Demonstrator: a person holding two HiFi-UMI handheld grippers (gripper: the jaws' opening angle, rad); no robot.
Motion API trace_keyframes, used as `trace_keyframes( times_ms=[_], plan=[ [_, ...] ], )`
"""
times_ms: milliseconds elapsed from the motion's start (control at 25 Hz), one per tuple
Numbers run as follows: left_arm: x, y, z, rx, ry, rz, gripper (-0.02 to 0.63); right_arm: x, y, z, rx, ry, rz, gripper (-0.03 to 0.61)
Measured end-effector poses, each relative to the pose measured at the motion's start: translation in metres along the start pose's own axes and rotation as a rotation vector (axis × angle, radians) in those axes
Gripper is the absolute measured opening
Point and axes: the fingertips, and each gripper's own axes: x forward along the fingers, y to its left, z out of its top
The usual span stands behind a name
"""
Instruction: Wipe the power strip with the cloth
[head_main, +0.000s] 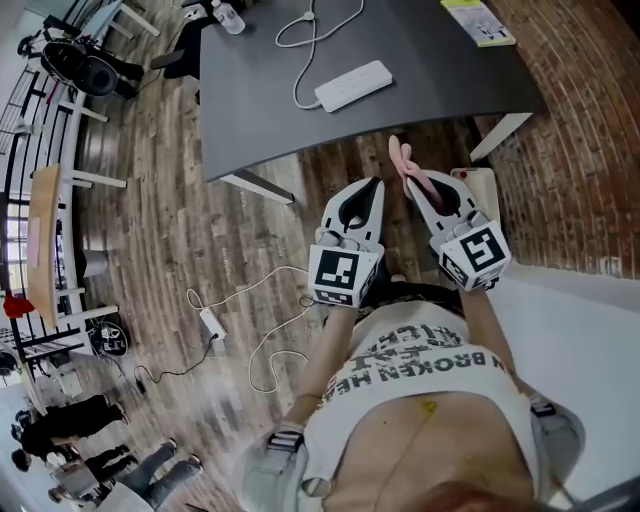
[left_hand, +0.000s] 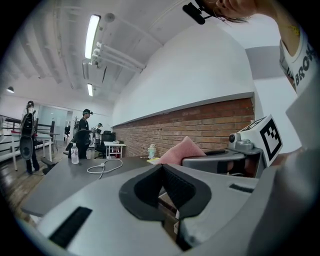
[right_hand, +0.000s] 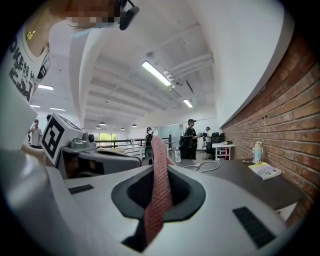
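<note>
The white power strip (head_main: 352, 85) lies on the dark grey table (head_main: 250, 100), its white cable (head_main: 305, 40) looping behind it. Both grippers hover side by side short of the table's near edge, pointing at it. My left gripper (head_main: 373, 187) is shut with nothing between its jaws (left_hand: 162, 167). My right gripper (head_main: 413, 183) is shut on a pink cloth (head_main: 403, 160), which stands up from the jaws as a thin strip (right_hand: 159, 185). The cloth (left_hand: 182, 149) and the right gripper (left_hand: 245, 150) also show in the left gripper view.
A yellow booklet (head_main: 478, 20) and a water bottle (head_main: 228, 17) sit at the table's far side. A brick wall (head_main: 580, 130) runs along the right. On the wooden floor lie another power strip (head_main: 211, 322) and cables. People stand at the lower left (head_main: 60, 430).
</note>
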Motion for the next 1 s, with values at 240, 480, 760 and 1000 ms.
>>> trace_keyframes(
  times_ms=[240,480,760,1000],
  plan=[
    [0.053,0.069,0.004,0.0,0.013,-0.008,0.008,0.085,-0.042,0.002,0.002,0.03,0.005,0.017],
    [0.093,0.139,0.006,0.003,0.047,-0.025,0.008,0.176,-0.068,0.005,0.029,0.037,0.027,0.017],
    [0.124,0.195,0.01,0.001,0.055,-0.005,0.008,0.246,-0.086,0.01,0.028,0.041,0.072,0.017],
    [0.161,0.225,0.01,-0.022,0.063,0.051,0.008,0.28,-0.119,0.008,0.027,0.076,0.114,0.017]
  ],
)
